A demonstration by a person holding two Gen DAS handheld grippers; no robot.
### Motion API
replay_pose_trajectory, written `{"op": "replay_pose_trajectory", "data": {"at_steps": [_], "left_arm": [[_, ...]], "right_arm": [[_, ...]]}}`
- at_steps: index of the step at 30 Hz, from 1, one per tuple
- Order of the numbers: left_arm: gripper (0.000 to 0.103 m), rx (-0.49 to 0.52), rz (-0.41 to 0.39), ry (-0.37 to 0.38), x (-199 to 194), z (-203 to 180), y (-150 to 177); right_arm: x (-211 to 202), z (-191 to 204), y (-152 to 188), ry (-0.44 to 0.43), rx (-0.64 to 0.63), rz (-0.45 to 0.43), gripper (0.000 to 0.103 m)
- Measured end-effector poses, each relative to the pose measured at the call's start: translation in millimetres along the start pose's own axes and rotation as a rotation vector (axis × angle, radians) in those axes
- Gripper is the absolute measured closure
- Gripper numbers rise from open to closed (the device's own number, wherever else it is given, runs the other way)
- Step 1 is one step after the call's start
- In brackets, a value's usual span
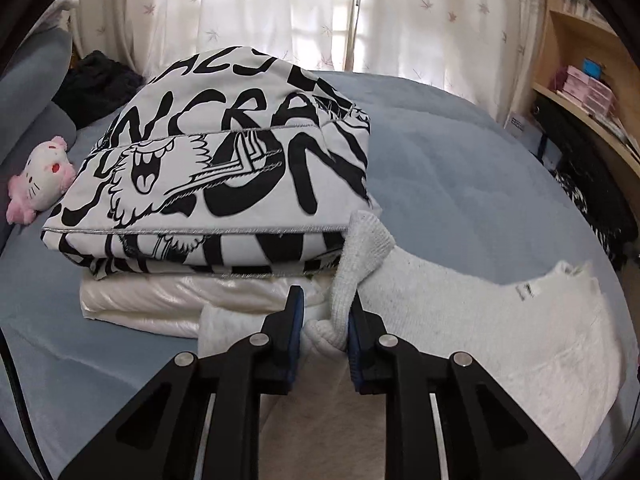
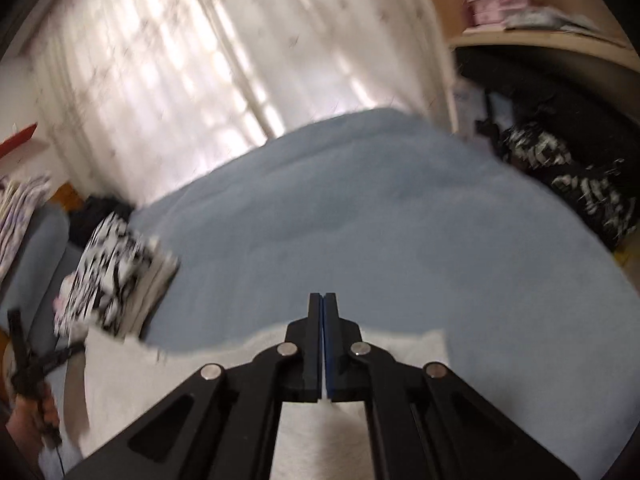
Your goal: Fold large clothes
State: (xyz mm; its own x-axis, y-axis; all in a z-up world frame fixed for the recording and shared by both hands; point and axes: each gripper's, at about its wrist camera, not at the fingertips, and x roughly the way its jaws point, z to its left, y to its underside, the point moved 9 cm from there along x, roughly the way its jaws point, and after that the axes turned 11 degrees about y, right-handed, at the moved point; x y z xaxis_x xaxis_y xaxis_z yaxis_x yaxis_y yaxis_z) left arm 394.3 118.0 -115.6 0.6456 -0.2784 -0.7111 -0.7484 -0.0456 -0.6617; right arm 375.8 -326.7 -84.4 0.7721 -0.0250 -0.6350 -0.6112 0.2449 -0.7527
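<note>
A white knitted garment [image 1: 460, 320] lies on the blue bed, its ribbed cuff [image 1: 360, 264] rising between my left gripper's fingers. My left gripper [image 1: 324, 320] is shut on that cuff. Right behind it is a stack of folded clothes: a black-and-white printed piece [image 1: 224, 168] on top of a shiny white one [image 1: 160, 300]. In the blurred right wrist view my right gripper [image 2: 323, 300] is shut with its pads together and nothing seen between them, above the white garment [image 2: 320, 432]. The folded stack [image 2: 116, 272] and the left gripper [image 2: 40, 364] show at the left.
The blue bedspread [image 1: 460, 168] stretches to curtains [image 1: 280, 12] at the far side. A pink and white plush toy [image 1: 40, 180] and dark clothes [image 1: 96, 84] lie at the left. A wooden shelf [image 1: 580, 92] with pink boxes and a black-and-white item [image 2: 580, 184] stand at the right.
</note>
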Motion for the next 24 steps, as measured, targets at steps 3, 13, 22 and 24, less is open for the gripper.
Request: {"op": "replay_pose_trajectory", "data": {"at_steps": [3,13,22,24], "left_arm": [[0.086,-0.016,0.033,-0.020,13,-1,7],[0.086,-0.016,0.061,0.006,19,0,13],[0.086,-0.023,0.059,-0.005,18,1,12],[0.086,-0.016,0.039,-0.013,12,0,9]], "right_arm": [[16,-3,0,-0.079,0.049,0.080,0.103],[70,6,76,-0.206,-0.026,0.395,0.037],[89,21,82,-0.180,-0.082,0.380,0.098],[74,22,77,-0.135,-0.122,0.315,0.098]]}}
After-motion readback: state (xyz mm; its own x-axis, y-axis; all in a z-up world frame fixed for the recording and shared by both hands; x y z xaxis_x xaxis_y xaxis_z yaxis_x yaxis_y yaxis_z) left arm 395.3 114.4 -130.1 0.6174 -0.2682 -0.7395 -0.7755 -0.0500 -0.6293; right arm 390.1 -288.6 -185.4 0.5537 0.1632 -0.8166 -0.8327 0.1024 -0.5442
